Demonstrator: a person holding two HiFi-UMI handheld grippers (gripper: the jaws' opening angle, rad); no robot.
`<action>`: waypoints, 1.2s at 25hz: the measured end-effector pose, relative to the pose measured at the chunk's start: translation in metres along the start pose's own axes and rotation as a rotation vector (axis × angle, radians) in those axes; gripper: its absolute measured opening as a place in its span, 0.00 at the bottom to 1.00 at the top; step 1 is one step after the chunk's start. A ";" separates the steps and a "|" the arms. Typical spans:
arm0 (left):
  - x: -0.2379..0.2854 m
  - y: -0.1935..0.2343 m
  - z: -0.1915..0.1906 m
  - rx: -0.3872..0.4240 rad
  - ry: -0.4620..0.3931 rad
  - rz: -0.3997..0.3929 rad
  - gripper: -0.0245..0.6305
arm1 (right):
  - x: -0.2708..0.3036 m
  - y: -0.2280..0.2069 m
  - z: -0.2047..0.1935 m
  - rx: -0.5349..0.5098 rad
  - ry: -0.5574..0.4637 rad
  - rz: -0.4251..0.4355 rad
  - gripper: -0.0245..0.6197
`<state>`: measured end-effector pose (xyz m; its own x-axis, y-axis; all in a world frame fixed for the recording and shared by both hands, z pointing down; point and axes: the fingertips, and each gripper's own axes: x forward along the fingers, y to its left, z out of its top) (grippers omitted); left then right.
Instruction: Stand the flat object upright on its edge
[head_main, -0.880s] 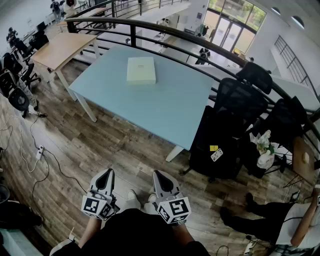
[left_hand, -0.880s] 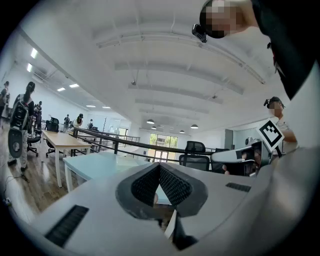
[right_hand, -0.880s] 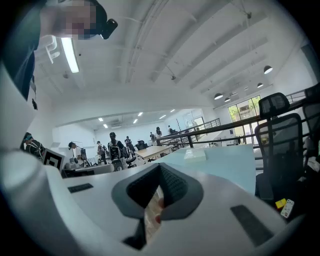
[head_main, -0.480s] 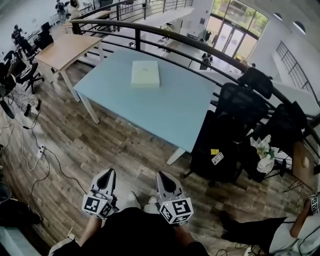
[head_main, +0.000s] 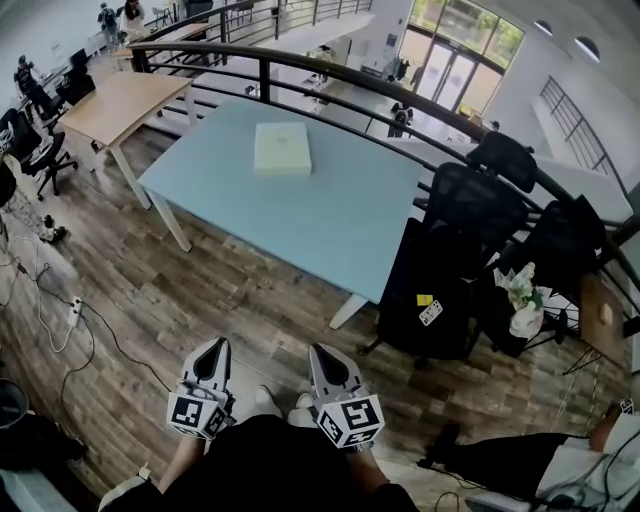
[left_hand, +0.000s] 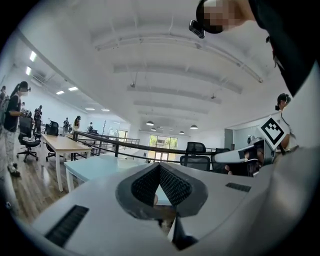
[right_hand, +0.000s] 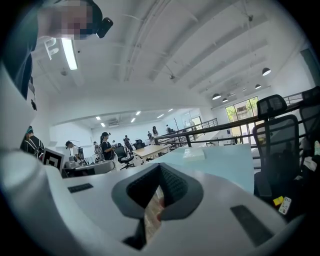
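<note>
On the pale blue tabletop (head_main: 340, 220) lies one flat box (head_main: 282, 148). Well short of it hover two tools, left gripper (head_main: 214, 348) and right gripper (head_main: 322, 352), fingers pressed together, empty, hands hidden.

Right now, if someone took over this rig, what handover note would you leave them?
Left gripper: jaws shut, empty, held low.
Right gripper: jaws shut, empty, beside it.
The flat pale square box lies flat on the light-blue rectangular table, ahead across the wooden floor, likely beyond reach.
Done: nothing yet. Left: approach, grip the box, stand it upright on its edge.
</note>
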<state>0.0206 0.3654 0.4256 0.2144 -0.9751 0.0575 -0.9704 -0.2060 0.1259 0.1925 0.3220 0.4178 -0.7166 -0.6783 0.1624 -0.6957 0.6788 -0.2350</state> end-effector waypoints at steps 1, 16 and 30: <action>0.000 0.002 0.002 0.005 -0.003 -0.003 0.04 | 0.002 0.002 0.000 -0.002 0.000 0.000 0.05; -0.010 0.059 0.021 -0.009 -0.068 -0.041 0.04 | 0.048 0.051 0.006 0.021 -0.044 0.029 0.05; 0.000 0.088 0.020 0.004 -0.052 -0.077 0.04 | 0.074 0.071 0.010 0.015 -0.064 0.032 0.05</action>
<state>-0.0667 0.3460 0.4173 0.2823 -0.9593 -0.0033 -0.9518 -0.2805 0.1242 0.0902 0.3172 0.4035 -0.7333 -0.6735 0.0933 -0.6717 0.6962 -0.2533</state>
